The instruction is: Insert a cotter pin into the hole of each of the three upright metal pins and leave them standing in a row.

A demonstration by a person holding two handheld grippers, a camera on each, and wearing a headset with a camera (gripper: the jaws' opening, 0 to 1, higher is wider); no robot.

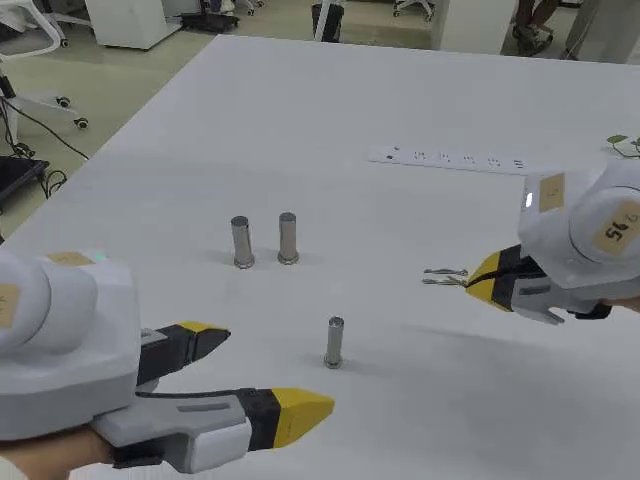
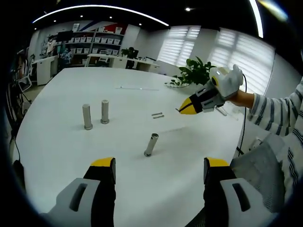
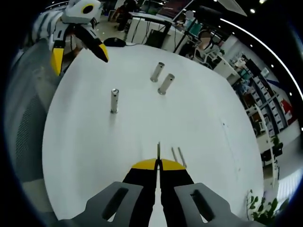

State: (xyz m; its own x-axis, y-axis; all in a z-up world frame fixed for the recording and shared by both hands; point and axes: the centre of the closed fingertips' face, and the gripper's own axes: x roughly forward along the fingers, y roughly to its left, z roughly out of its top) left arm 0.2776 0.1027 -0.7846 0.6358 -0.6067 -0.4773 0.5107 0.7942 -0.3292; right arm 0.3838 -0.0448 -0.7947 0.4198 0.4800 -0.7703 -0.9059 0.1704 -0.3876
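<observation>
None of three metal pins fitted; cotter pin pinched in right hand-held gripper, left hand-held gripper spread, empty.

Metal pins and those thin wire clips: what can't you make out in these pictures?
- Holes in the three metal pins: too small to find in all three views, so their height and facing are unknown.
- Loose cotter pins: in the head view the right gripper covers their near ends, and they are too thin to read the shape.
- Held cotter pin: in the right gripper view its rear part is hidden between the shut jaws.
</observation>
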